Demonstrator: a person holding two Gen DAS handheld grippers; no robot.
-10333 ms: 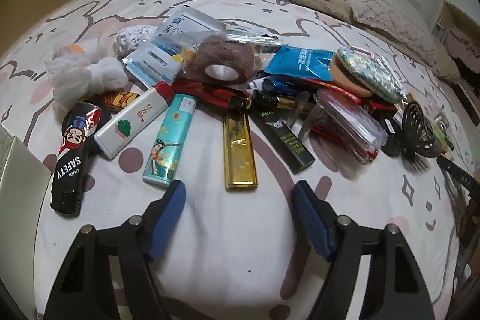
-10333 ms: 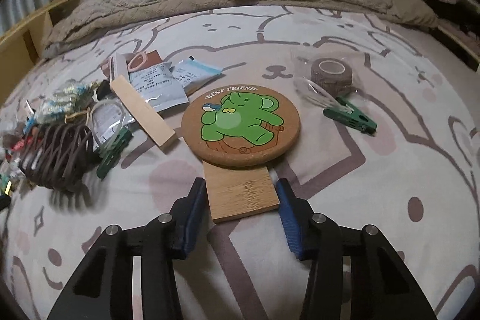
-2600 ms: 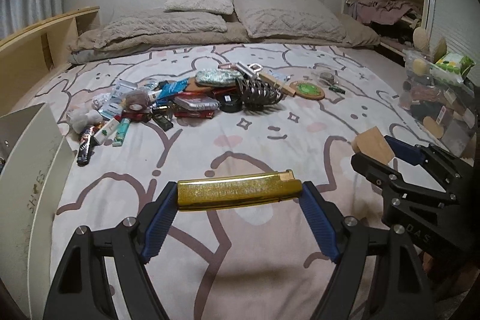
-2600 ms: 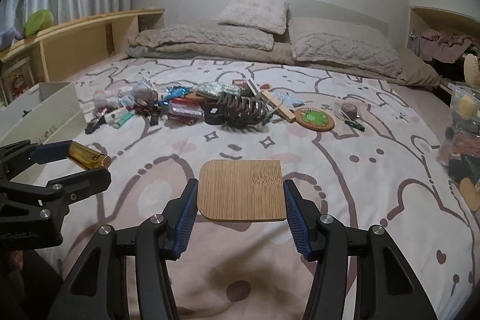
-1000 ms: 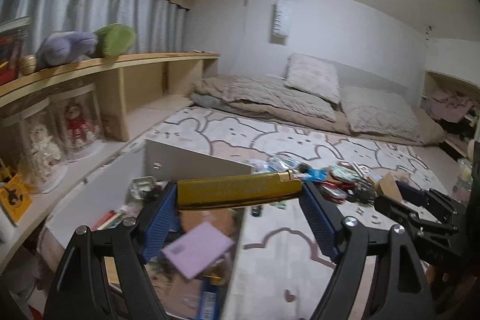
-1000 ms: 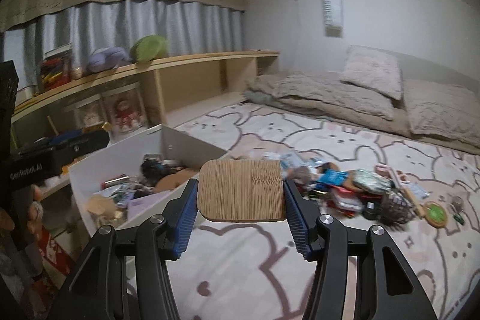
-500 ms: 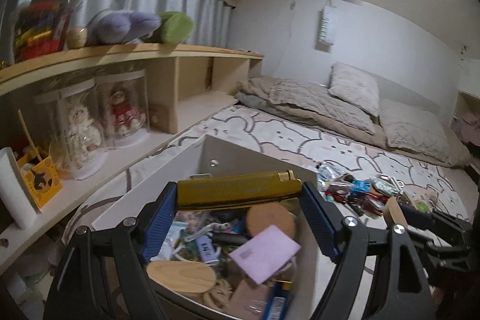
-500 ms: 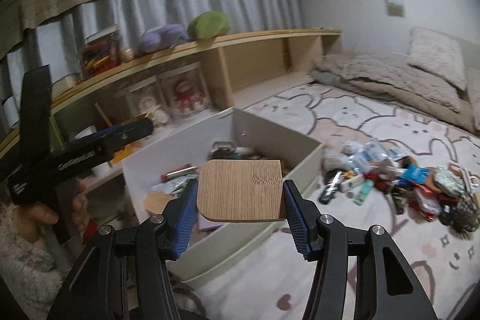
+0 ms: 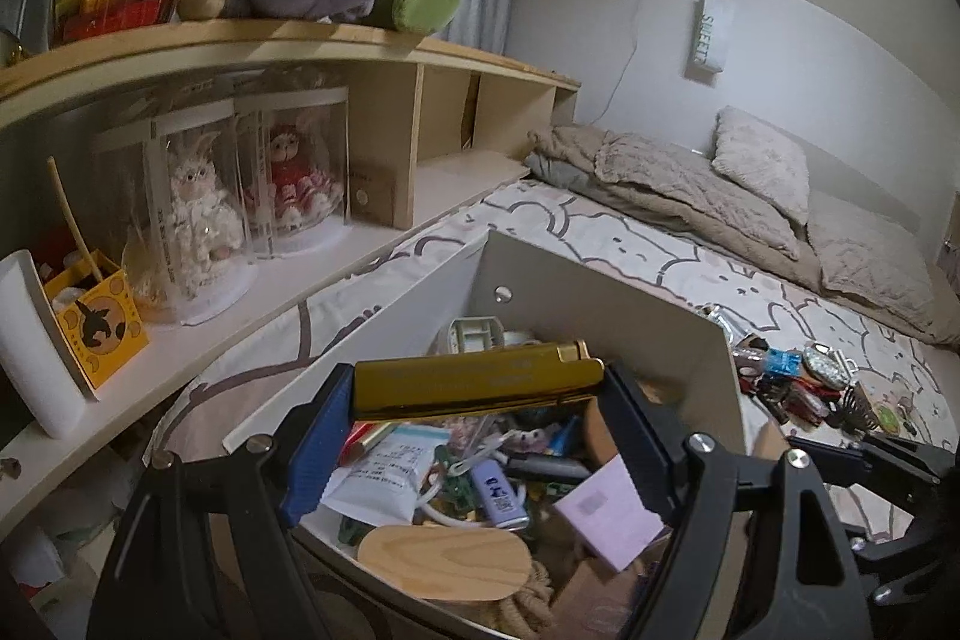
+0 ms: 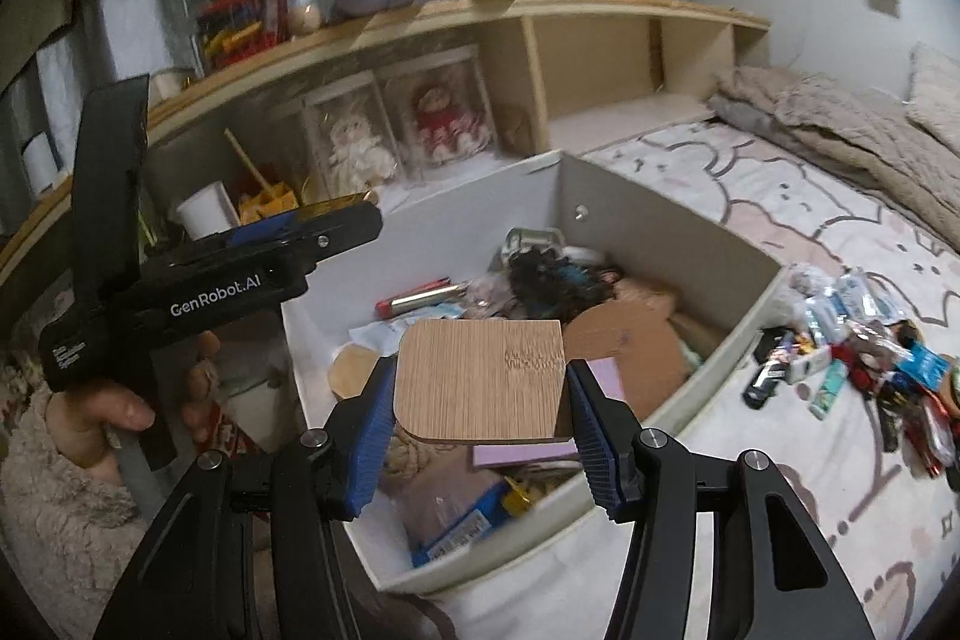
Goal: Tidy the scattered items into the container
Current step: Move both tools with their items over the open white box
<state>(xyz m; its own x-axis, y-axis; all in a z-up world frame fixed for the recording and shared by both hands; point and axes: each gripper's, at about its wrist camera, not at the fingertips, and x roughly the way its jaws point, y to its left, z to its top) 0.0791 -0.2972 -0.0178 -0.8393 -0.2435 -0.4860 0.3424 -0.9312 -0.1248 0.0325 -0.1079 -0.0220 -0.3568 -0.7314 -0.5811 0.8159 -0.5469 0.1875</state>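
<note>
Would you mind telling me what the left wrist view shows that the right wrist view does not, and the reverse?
Only the left wrist view shows the gold bar spanning the left gripper and the hanging wall sign. Only the right wrist view shows the bamboo board clamped in the right gripper and the person's hand on the left tool. Both show the white bin, the cased dolls and the bed clutter.

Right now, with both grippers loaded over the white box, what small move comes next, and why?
Probably open the left gripper and drop the gold lighter into the white box: in its own view it hangs above the box's clutter. The right gripper holds the bamboo coaster.
</note>
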